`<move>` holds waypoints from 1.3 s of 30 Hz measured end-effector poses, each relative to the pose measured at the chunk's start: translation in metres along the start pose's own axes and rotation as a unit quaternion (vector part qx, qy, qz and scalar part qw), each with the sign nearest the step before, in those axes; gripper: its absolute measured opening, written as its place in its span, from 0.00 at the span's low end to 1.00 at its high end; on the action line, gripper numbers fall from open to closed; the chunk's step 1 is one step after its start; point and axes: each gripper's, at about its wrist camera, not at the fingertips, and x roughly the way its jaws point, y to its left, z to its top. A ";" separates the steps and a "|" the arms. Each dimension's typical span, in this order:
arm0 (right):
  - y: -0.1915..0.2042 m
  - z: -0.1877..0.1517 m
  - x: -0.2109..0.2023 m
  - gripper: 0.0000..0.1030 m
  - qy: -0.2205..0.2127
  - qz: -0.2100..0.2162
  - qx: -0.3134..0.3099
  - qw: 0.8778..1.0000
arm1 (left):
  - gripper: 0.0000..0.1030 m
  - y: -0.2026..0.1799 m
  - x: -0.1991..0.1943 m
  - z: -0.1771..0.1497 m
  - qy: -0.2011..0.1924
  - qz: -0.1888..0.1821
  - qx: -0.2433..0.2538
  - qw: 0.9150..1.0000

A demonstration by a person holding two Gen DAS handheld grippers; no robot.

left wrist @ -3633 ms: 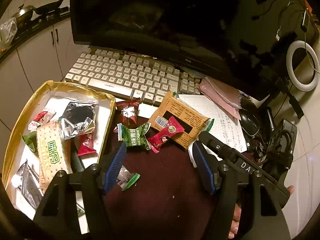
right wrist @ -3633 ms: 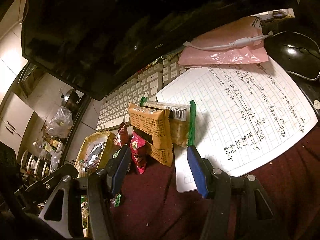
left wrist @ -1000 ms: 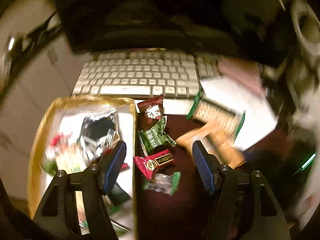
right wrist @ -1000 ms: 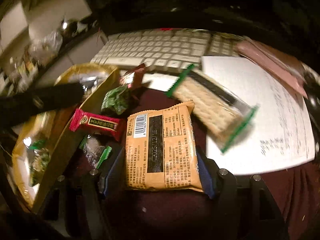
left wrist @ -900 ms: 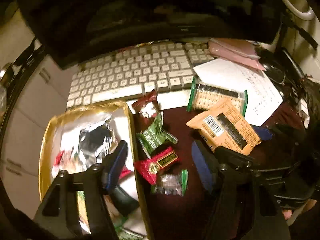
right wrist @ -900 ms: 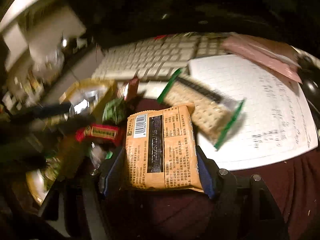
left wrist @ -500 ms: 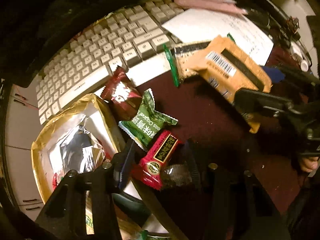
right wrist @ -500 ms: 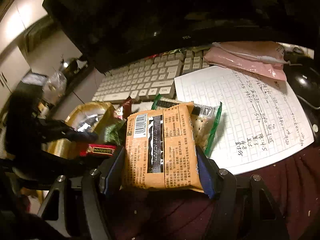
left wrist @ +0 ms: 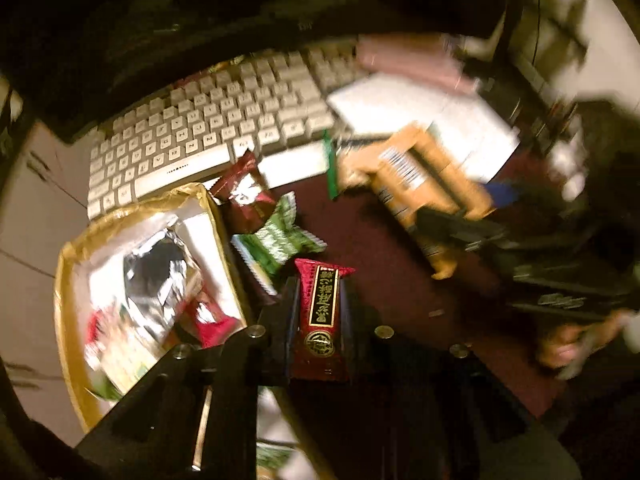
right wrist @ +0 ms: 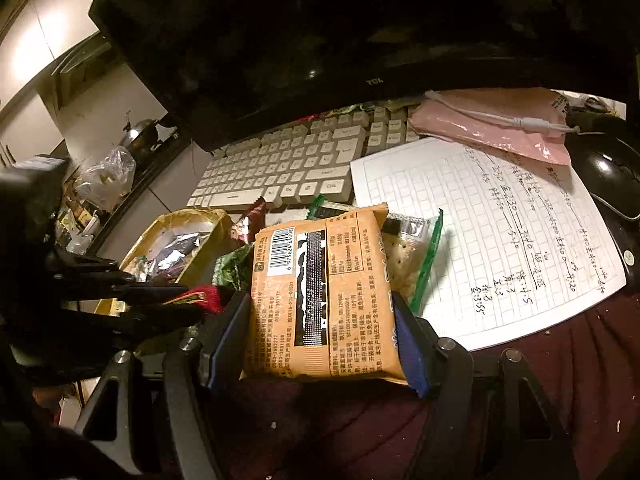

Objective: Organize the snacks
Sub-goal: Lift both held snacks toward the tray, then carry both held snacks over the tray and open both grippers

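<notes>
Snacks are in both grippers: the left gripper (left wrist: 320, 312) has its fingers closed on a red bar (left wrist: 322, 316) just beside the gold tray (left wrist: 66, 320), and the right gripper (right wrist: 320, 320) has its fingers clamped on an orange packet (right wrist: 320, 300) above the worktop (right wrist: 560, 400). Both holds look to me like thin edge pinches, so a quick swing could let either slip. The two grippers crowd each other near the tray and may collide, or nudge the green packet (left wrist: 276, 240) at its rim.
</notes>
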 end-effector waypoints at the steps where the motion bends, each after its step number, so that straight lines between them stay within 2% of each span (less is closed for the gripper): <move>1: 0.001 0.000 -0.002 0.66 -0.005 0.004 -0.003 1.000 | 0.20 0.000 -0.008 -0.002 -0.012 -0.006 -0.015 1.000; 3: 0.003 0.000 -0.005 0.66 -0.012 0.011 -0.006 1.000 | 0.20 0.001 -0.030 -0.007 -0.046 -0.015 -0.057 0.997; 5: 0.005 0.000 -0.009 0.66 -0.019 0.024 -0.011 0.999 | 0.20 0.007 -0.054 -0.021 -0.083 -0.017 -0.109 0.990; 7: 0.009 -0.001 -0.010 0.66 -0.021 0.037 -0.016 0.999 | 0.20 0.027 -0.071 -0.035 -0.123 -0.008 -0.166 0.978; 9: 0.011 -0.002 -0.008 0.66 -0.017 0.052 -0.018 0.998 | 0.20 0.045 -0.090 -0.057 -0.152 0.021 -0.218 0.964; 11: 0.015 -0.002 -0.004 0.66 -0.008 0.062 -0.015 0.998 | 0.20 0.065 -0.102 -0.078 -0.164 0.053 -0.267 0.948; 13: 0.023 -0.001 -0.005 0.66 -0.002 0.070 -0.013 0.997 | 0.20 0.081 -0.107 -0.096 -0.171 0.069 -0.296 0.937; 16: 0.048 -0.002 -0.011 0.66 -0.003 0.088 -0.020 0.996 | 0.20 0.103 -0.108 -0.117 -0.173 0.068 -0.322 0.929; 18: 0.068 -0.005 -0.011 0.66 -0.002 0.108 -0.030 0.994 | 0.20 0.112 -0.104 -0.123 -0.172 0.058 -0.326 0.928; 21: 0.100 -0.006 -0.004 0.66 0.005 0.119 -0.053 0.991 | 0.20 0.114 -0.096 -0.126 -0.171 0.044 -0.318 0.931; 26: 0.150 0.015 0.032 0.66 0.029 0.099 -0.096 0.990 | 0.20 0.123 -0.083 -0.129 -0.171 0.044 -0.307 0.935; 32: 0.197 0.048 0.096 0.66 0.095 0.079 -0.139 0.983 | 0.20 0.138 -0.068 -0.127 -0.157 0.042 -0.308 0.937; 39: 0.225 0.056 0.152 0.66 0.138 0.072 -0.155 0.976 | 0.20 0.144 -0.055 -0.125 -0.141 0.044 -0.289 0.946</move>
